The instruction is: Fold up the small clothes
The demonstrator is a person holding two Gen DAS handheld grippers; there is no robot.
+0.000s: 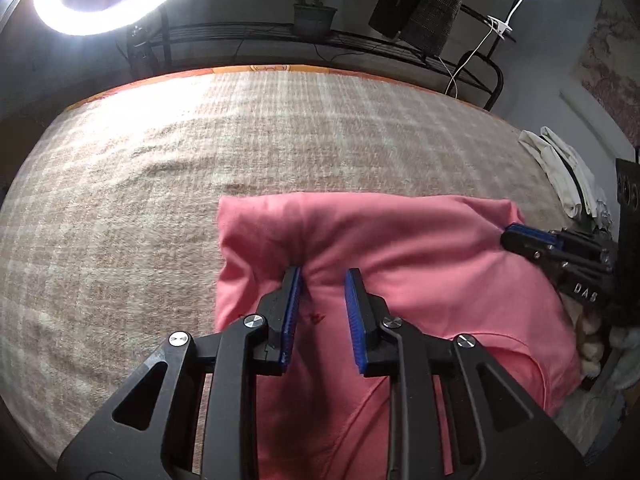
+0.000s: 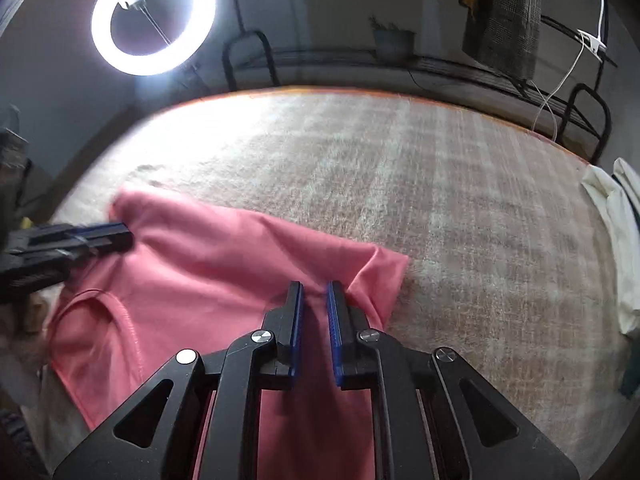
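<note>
On the bed (image 1: 160, 168), spread with a beige checked blanket, we see a pink garment (image 1: 400, 248) lying half folded. In the left wrist view it fills the stretch from centre to 5 o'clock, its folded edge running across the middle. Our left tool (image 1: 322, 280) stands over the garment with its blue pads parted. The left pad touches a crease in the cloth, the right pad stands clear, and nothing is pinched between them. At 3 o'clock in that view the right tool (image 1: 516, 236) comes in from the side, its tips at the garment's far right corner.

In the right wrist view the right tool (image 2: 314, 292) has its pads a narrow gap apart, with a ridge of pink cloth rising between the tips; we cannot tell whether the pads press on it. The left tool (image 2: 116, 234) reaches in at 9 o'clock, resting at the garment's left corner.

A white cloth (image 1: 560, 168) lies bunched at the bed's right edge, well apart from the garment. A ring light (image 2: 154, 18) glows at 11 o'clock. Behind the bed, a plant pot (image 1: 314, 18) stands on a black rack (image 1: 240, 34); what grows in it is too dim to name.
</note>
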